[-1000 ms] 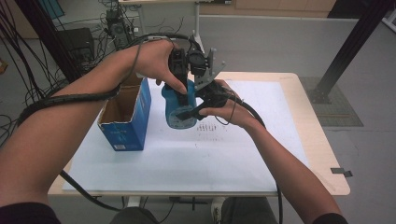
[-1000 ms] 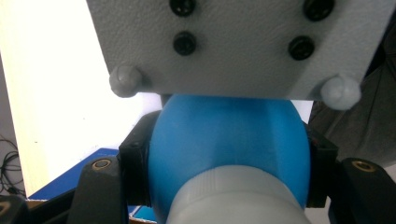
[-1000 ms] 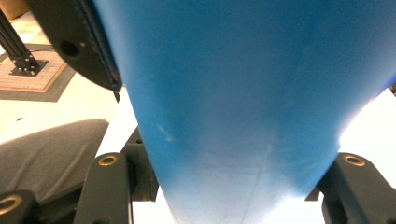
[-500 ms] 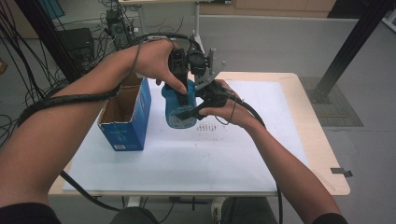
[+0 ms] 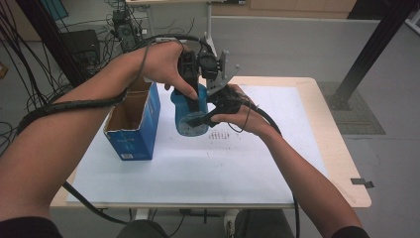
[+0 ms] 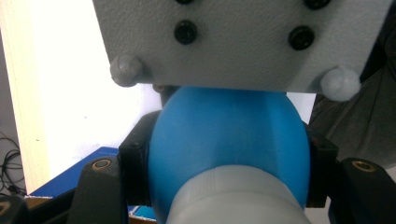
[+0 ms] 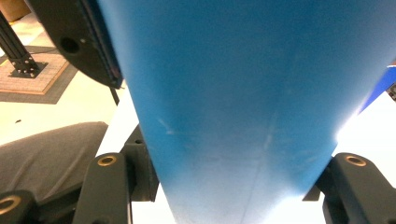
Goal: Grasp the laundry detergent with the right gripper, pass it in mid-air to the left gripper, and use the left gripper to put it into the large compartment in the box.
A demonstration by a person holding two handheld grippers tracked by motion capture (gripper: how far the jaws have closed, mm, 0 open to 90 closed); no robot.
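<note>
A blue plastic bottle (image 5: 189,118) hangs above the white-covered table (image 5: 277,163), held from two sides. My left gripper (image 5: 193,101) comes down from above and is shut on the bottle's rounded shoulder (image 6: 229,140), just past a white neck (image 6: 233,200). My right gripper (image 5: 200,119) reaches in from the right and is shut on the bottle's lower body (image 7: 233,116), its black jaws pressed against both sides. The right gripper's grey plate (image 6: 243,42) stands behind the bottle in the left gripper view.
An open blue cardboard box (image 5: 132,124) stands on the table just left of the bottle. Small dark marks (image 5: 220,135) dot the white sheet under the hands. Cables and a dark stand (image 5: 376,44) lie on the floor beyond the table.
</note>
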